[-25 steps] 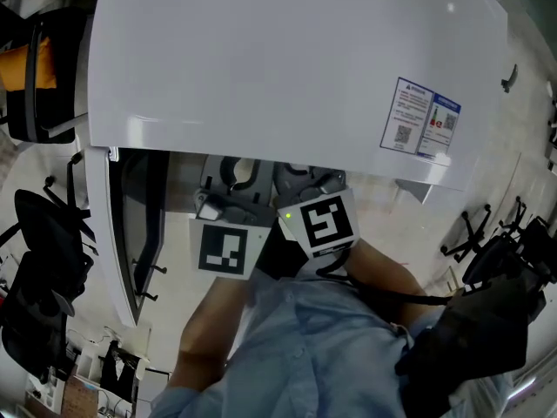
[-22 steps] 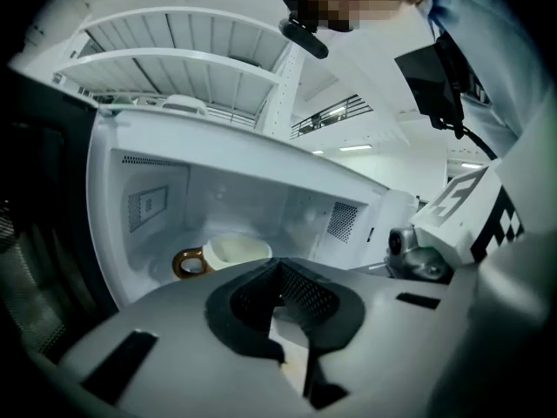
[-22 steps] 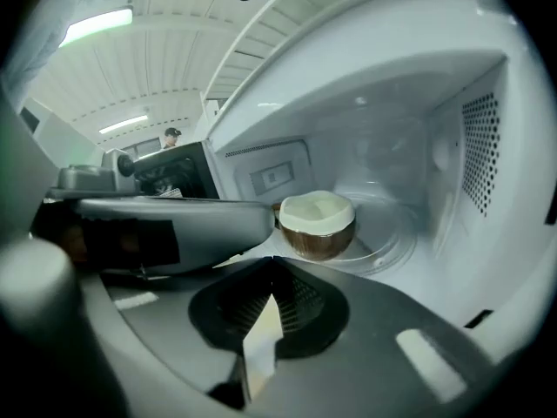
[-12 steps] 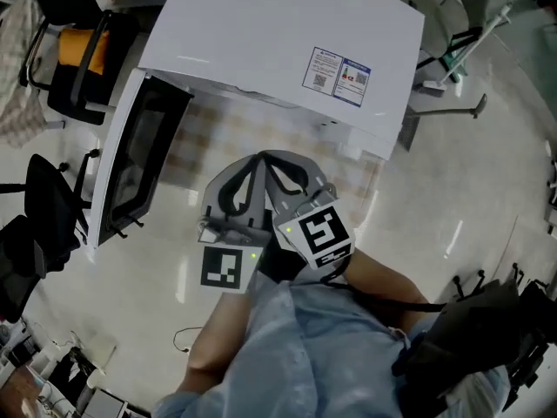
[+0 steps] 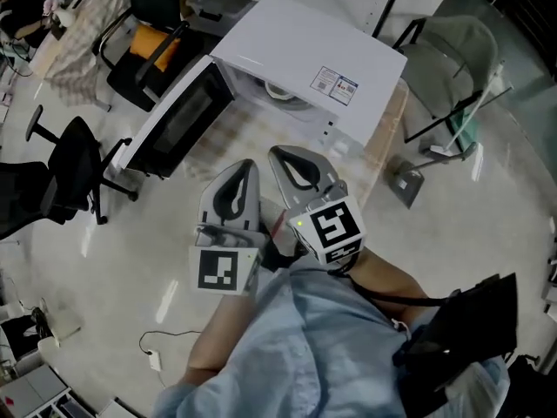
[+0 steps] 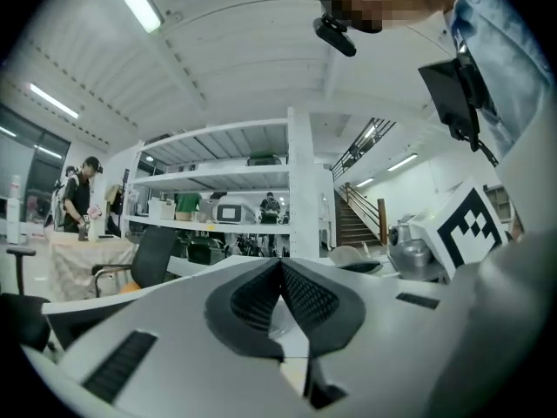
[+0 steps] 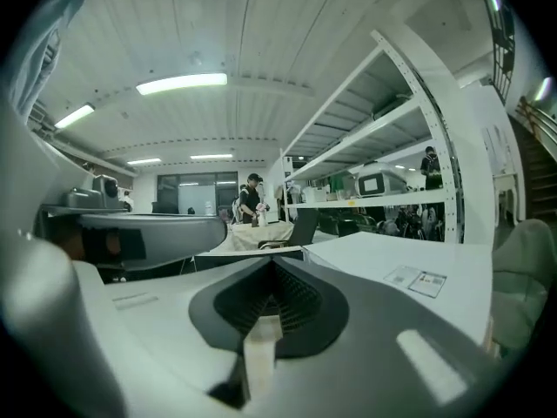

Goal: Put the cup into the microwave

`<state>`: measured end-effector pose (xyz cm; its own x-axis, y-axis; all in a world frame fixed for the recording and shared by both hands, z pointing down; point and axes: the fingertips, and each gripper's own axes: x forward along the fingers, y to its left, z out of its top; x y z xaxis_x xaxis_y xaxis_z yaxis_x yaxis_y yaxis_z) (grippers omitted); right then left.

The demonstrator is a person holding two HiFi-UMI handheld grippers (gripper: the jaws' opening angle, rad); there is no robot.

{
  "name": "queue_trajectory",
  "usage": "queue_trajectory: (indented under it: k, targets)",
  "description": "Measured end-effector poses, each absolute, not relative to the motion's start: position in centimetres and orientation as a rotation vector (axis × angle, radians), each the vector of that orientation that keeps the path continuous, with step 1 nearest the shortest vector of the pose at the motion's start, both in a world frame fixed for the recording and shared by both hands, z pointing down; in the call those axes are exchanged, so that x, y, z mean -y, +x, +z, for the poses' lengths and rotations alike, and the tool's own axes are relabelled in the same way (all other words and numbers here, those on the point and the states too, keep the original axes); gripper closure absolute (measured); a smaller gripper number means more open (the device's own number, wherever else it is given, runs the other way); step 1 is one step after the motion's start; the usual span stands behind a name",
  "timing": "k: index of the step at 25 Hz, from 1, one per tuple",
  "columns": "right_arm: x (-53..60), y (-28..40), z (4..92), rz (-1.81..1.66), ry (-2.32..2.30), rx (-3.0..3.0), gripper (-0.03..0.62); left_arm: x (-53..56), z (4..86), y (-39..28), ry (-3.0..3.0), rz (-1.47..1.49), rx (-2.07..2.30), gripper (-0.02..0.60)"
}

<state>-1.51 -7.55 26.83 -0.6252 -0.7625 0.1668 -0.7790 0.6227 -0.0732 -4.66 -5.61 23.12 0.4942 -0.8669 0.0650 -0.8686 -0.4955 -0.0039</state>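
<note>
Cup [image 5: 282,90]: prob. the pale round shape just inside the microwave [image 5: 306,64] cavity, near its open front. It was too small to rule out the turntable. Neither tongs had hold of it, at any rate.

What changed over the last sec: both tongs came away from the microwave. A sec earlier they sat right under its front lip, w/ the oven filling the head view. Half a sec later they were clear of it. At this moment the left tongs [image 5: 245,171] and right tongs [image 5: 280,155] were well back from the near edge of the counter [image 5: 384,138], side by side, pointing roughly level. The microwave looked much smaller & further off, so the person had prob. drawn back too.

Tongs state: left tongs were fully closed, pads meeting, nothing between them. Their own view showed only shelving & room beyond. Right tongs were the same: pressed together & empty, w/ the microwave's top off to the right.

The door [image 5: 174,122] was open in all three head views, swung out toward the counter's left edge.

Meaning for the task: placing looked done, i.e. cup in, hands out. The door wasn't shut yet, but the task doesn't ask for that. Judged approx. finished, in the retreat phase.
</note>
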Motion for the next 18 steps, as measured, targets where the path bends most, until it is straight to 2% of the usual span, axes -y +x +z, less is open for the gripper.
queue_trajectory:
  k: [18]
  targets:
    - [2.7,-4.0,24.9,0.097,1.262,2.788,0.594,0.8,22.0,-7.5,2.676,0.109,1.628,0.577]
